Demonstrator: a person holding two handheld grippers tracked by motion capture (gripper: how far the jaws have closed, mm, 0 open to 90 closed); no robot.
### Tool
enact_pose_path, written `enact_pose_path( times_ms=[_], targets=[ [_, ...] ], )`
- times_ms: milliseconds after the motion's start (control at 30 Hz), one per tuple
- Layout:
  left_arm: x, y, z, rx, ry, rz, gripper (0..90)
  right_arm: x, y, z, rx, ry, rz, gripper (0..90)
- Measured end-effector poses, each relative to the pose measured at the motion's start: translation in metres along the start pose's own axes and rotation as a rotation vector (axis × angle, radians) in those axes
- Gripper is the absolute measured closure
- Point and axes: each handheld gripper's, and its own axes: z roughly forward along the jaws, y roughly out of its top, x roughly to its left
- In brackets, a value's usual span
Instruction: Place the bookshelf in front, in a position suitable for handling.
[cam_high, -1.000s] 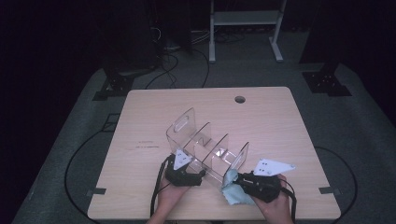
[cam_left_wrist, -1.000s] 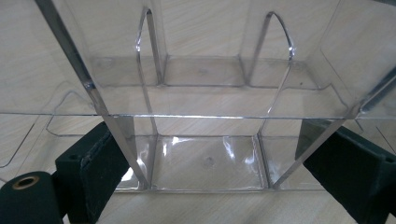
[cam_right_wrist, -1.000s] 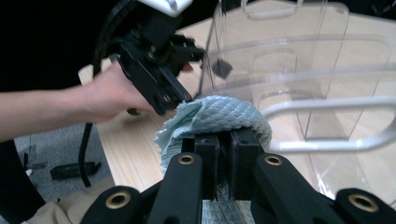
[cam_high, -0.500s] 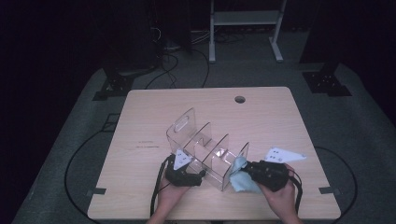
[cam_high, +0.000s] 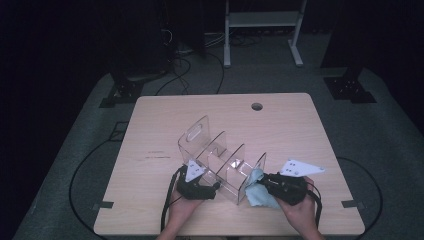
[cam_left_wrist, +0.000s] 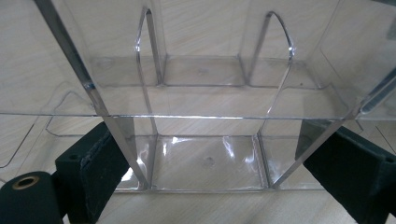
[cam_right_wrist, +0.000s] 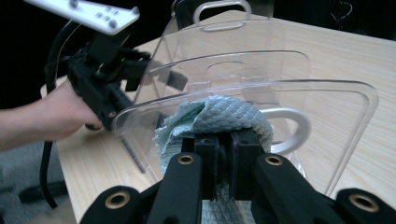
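A clear acrylic organizer (cam_high: 220, 157) with upright dividers stands near the front of the wooden table (cam_high: 280, 120). My left gripper (cam_high: 216, 186) holds its near-left side. In the left gripper view (cam_left_wrist: 215, 158) the jaws are wide apart, each lying against the outer face of a divider, with one compartment (cam_left_wrist: 205, 161) between them. My right gripper (cam_high: 262, 184) is shut on a light blue cloth (cam_high: 256, 192). In the right gripper view the bunched cloth (cam_right_wrist: 219, 116) presses against the organizer's end wall (cam_right_wrist: 289, 93), just ahead of the shut jaws (cam_right_wrist: 223, 140).
The table has a round cable hole (cam_high: 257, 106) near its far edge. Black cables (cam_high: 170, 210) trail off the front left corner. A white metal stand (cam_high: 262, 30) and dark floor bases sit beyond the table. Both hands are close to the front edge.
My right gripper has shifted right and slightly away from the front edge, carrying the cloth along the organizer's end wall. The left gripper and the organizer have stayed put.
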Motion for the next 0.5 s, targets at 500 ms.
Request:
enact_pose_path(
  times_ms=[500],
  targets=[
    [0.001,0.000,0.000,0.001,-0.002,0.001,8.6,-0.028,0.000,0.000,-0.009,-0.052,0.051,83.5]
  ],
)
